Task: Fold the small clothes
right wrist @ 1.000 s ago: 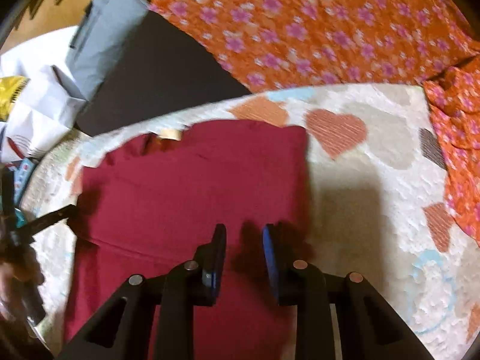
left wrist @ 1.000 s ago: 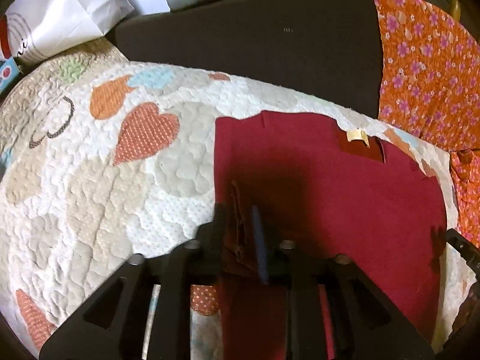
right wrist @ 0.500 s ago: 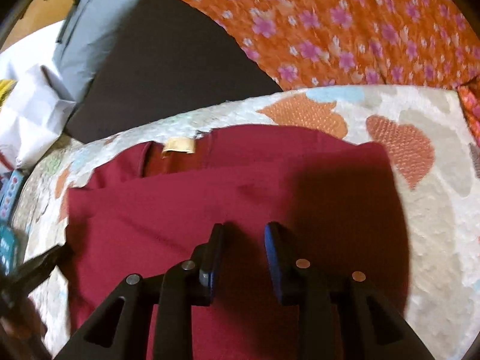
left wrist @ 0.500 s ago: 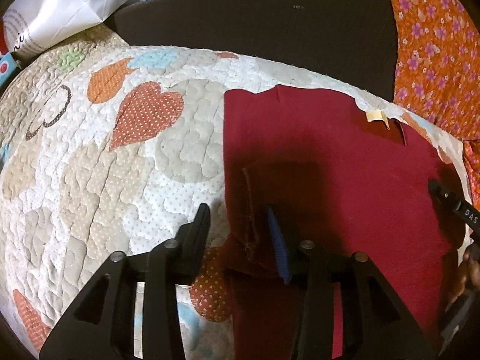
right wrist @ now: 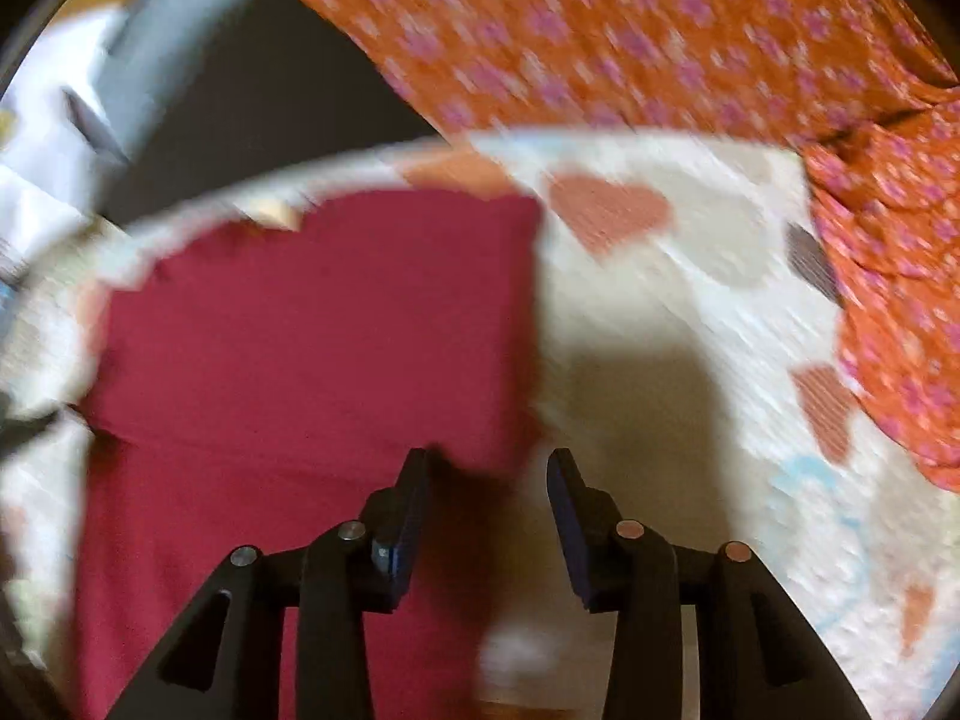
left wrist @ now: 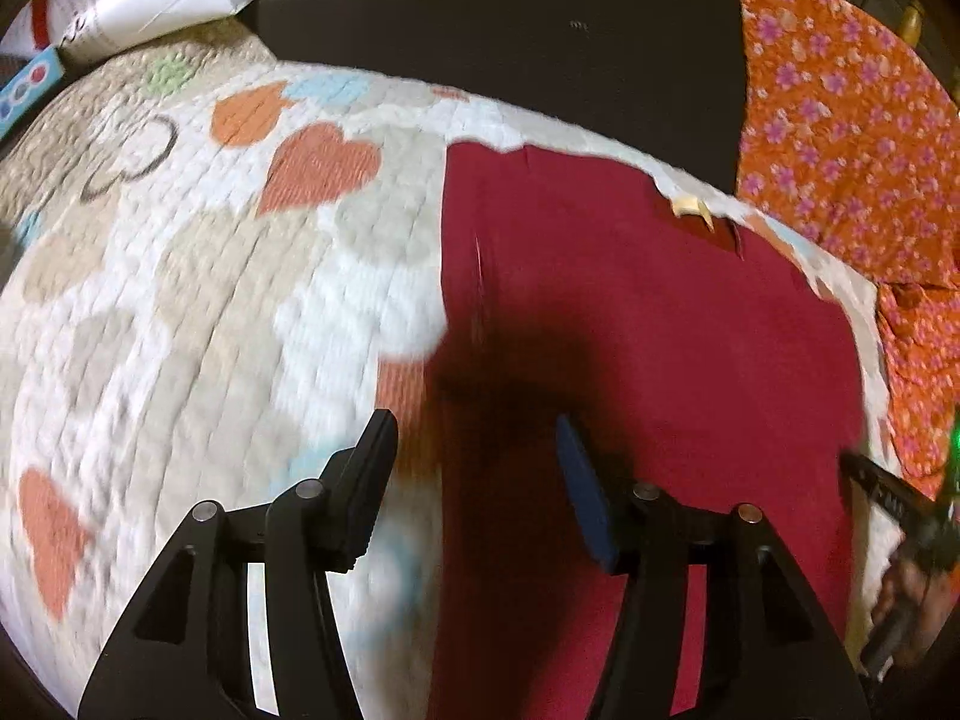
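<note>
Red garment [left wrist: 648, 324] lies flat on the heart-print quilt [left wrist: 198, 312], sides folded in; left gripper [left wrist: 474, 468] and right gripper [right wrist: 486, 492] jaws are opening, empty, straddling its 9 and 3 o'clock edges.

Dark red, plain: garment [left wrist: 648, 324], with a small cream label [left wrist: 690, 204] at the neck. White and beige with orange, pale blue and outlined hearts: quilt [left wrist: 198, 312]. Orange with pink flowers: cloth [right wrist: 630, 30]. Dark brown: cushion [left wrist: 510, 42]. Black with blue pads: left tongs [left wrist: 474, 456] and right tongs [right wrist: 489, 480].
</note>
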The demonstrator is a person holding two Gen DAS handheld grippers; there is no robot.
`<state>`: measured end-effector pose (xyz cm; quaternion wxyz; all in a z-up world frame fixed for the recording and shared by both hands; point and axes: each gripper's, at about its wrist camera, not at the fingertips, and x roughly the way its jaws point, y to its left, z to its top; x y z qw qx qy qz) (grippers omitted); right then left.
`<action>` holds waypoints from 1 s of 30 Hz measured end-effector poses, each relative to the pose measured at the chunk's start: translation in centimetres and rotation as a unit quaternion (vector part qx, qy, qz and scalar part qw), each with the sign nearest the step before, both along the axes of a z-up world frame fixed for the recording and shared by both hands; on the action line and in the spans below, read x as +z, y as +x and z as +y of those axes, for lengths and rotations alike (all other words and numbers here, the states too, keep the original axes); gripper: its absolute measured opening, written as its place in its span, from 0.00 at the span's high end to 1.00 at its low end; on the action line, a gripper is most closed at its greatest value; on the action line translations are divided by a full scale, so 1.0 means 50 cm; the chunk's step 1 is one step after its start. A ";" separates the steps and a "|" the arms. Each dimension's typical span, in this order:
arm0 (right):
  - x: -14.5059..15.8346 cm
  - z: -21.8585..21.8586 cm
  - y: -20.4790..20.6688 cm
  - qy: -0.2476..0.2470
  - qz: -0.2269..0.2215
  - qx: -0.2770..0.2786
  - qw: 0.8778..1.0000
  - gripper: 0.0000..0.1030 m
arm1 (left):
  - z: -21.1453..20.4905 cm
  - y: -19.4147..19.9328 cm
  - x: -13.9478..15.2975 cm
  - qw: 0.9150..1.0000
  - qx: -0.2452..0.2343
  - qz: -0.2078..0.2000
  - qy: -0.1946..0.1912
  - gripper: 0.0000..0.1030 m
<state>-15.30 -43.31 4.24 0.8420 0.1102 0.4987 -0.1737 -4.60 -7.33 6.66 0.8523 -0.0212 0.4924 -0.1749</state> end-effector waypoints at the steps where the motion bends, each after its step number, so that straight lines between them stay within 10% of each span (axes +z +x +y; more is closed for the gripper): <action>1: 0.005 -0.015 -0.020 0.036 -0.022 -0.010 0.999 0.63 | 0.014 -0.027 0.004 1.000 0.002 0.003 -0.008 0.47; 10: 0.110 0.042 -0.239 0.162 -0.083 0.028 0.983 0.57 | 0.069 -0.226 0.014 0.998 -0.036 0.033 -0.031 0.39; 30: -0.006 0.156 -0.476 0.236 0.003 0.045 0.971 0.55 | 0.145 -0.361 -0.077 0.991 -0.029 0.129 -0.036 0.39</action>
